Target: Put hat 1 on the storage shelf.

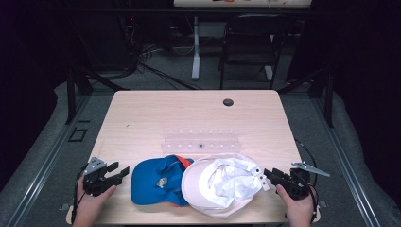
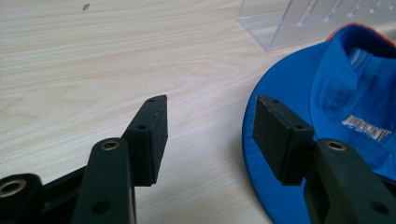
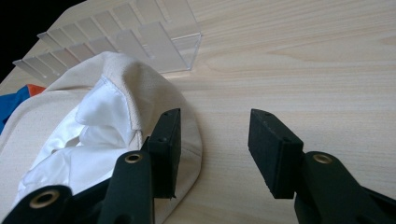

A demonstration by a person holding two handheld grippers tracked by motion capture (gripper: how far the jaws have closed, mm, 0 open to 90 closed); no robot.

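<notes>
A blue cap (image 1: 158, 179) with an orange edge lies at the table's near side, its brim toward the left. A cream cap (image 1: 222, 184) with a white lining lies upturned beside it on the right, overlapping it. My left gripper (image 1: 120, 171) rests open just left of the blue cap's brim (image 2: 261, 140), nothing between its pads. My right gripper (image 1: 265, 176) stands open at the cream cap's right rim (image 3: 154, 116); one jaw is over the rim, the other over bare wood. A clear slotted rack (image 1: 201, 142) stands behind the caps.
The light wooden table (image 1: 156, 113) has a black grommet hole (image 1: 228, 102) near its far edge. A folding chair (image 1: 250, 42) and a white table leg (image 1: 196, 47) stand on the floor beyond. Hands hold both grippers at the near edge.
</notes>
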